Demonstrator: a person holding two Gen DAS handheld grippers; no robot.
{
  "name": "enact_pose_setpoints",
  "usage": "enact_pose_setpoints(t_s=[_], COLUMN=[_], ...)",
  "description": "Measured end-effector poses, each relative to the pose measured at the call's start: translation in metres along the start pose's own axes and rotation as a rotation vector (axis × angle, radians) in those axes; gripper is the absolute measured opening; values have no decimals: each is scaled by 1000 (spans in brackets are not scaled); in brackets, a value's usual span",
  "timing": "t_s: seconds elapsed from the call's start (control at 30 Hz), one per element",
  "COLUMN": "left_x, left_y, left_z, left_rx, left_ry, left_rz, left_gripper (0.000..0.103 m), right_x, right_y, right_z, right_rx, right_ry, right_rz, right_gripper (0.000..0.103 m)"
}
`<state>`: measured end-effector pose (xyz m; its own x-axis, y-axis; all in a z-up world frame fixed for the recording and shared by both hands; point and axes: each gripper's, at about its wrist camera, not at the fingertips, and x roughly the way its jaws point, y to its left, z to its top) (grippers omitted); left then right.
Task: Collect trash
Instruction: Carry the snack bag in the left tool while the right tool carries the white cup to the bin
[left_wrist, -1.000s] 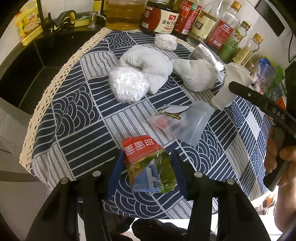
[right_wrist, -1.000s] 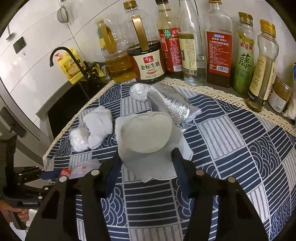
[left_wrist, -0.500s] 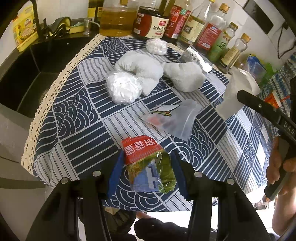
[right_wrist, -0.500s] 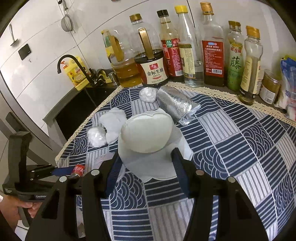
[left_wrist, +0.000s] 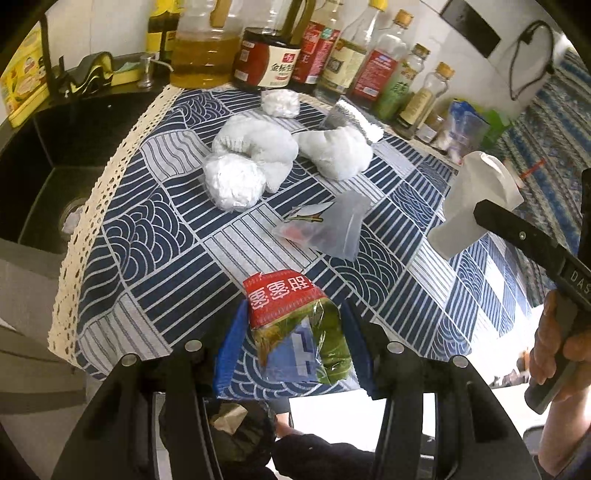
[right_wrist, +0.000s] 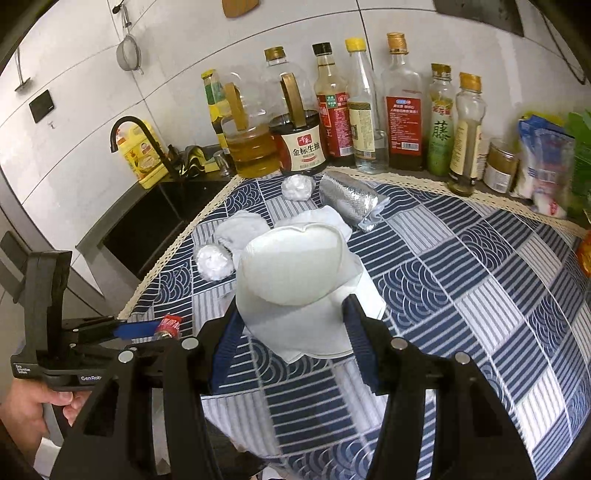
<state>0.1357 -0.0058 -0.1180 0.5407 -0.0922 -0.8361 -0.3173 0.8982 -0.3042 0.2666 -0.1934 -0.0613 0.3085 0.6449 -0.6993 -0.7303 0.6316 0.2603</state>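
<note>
A red-and-green snack wrapper (left_wrist: 295, 332) was pinched by the left tongs (left_wrist: 293, 347). A squashed white paper cup (right_wrist: 295, 280) was gripped by the right tongs (right_wrist: 291, 328) above the worktop (right_wrist: 461, 280).

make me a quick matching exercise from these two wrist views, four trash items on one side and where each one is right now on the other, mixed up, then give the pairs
Things:
1. red and green snack wrapper
2. white paper cup
3. silver foil pouch
4. clear plastic bag

Places:
A. lying on the cloth by the bottle row
B. gripped in the right gripper, lifted off the table
C. lying flat mid-table on the cloth
D. gripped in the left gripper at the table's near edge

Pairs: 1-D, 2-B, 3-A, 4-C
</note>
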Motion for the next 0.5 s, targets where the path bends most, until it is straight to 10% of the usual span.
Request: enact_pose_setpoints(t_s=[0.5], left_x=[-48], left_y=[37], left_z=[-21], left_rx=[116], left_ry=[-8], left_rz=[-91], left_gripper=[50], right_x=[-28], right_y=[85], right_z=[-43], right_rx=[71], right_ry=[-39], right_rz=[-87], right_gripper=[55])
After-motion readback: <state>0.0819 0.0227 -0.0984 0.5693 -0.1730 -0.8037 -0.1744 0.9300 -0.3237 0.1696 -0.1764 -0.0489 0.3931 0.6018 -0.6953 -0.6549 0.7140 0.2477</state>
